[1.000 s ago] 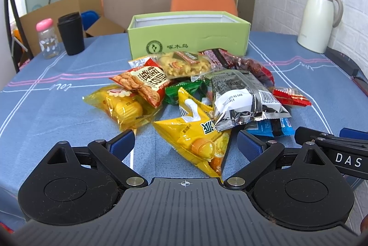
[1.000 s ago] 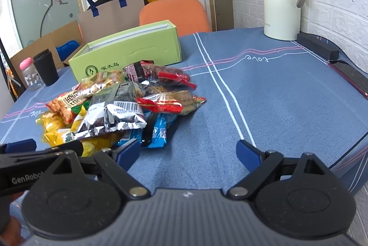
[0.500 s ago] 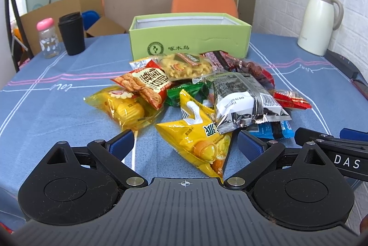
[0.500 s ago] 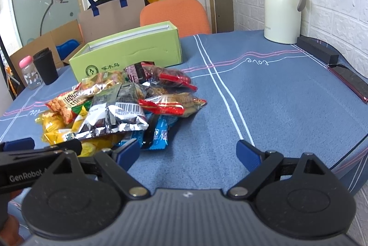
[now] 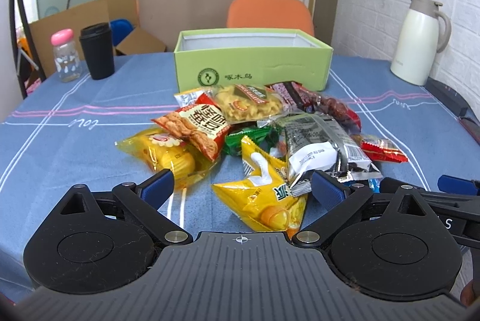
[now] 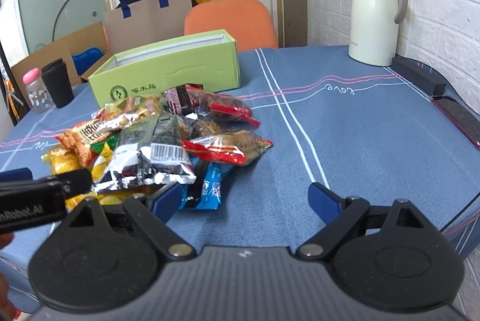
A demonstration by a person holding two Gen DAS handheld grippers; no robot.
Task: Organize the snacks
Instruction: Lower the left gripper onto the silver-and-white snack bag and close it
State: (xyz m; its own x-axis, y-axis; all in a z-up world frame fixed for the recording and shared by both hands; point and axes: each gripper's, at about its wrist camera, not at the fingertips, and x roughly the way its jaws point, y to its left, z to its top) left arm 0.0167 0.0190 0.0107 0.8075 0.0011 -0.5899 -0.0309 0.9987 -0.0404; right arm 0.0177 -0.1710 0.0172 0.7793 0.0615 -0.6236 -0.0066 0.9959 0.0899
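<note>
A pile of snack packets lies on the blue tablecloth in front of an open green box [image 5: 253,64], which also shows in the right wrist view [image 6: 168,72]. Nearest my left gripper [image 5: 241,187] is a yellow chip bag [image 5: 265,195], lying between its open fingers. A silver packet [image 5: 321,147] lies just right of the bag, and an orange-red packet [image 5: 199,127] and a yellow cake packet [image 5: 168,154] lie to its left. My right gripper [image 6: 246,198] is open and empty over bare cloth, right of a blue packet [image 6: 210,186] and a red packet [image 6: 228,148].
A white thermos [image 6: 376,18] stands at the far right by the brick wall. A black cup [image 5: 97,51] and a pink-capped bottle [image 5: 64,55] stand at the far left. A black bar [image 6: 418,78] lies by the right table edge. An orange chair [image 5: 268,12] stands behind the box.
The left gripper has moved slightly forward toward the pile, so the yellow chip bag sits closer between its fingers. The right gripper has barely moved.
</note>
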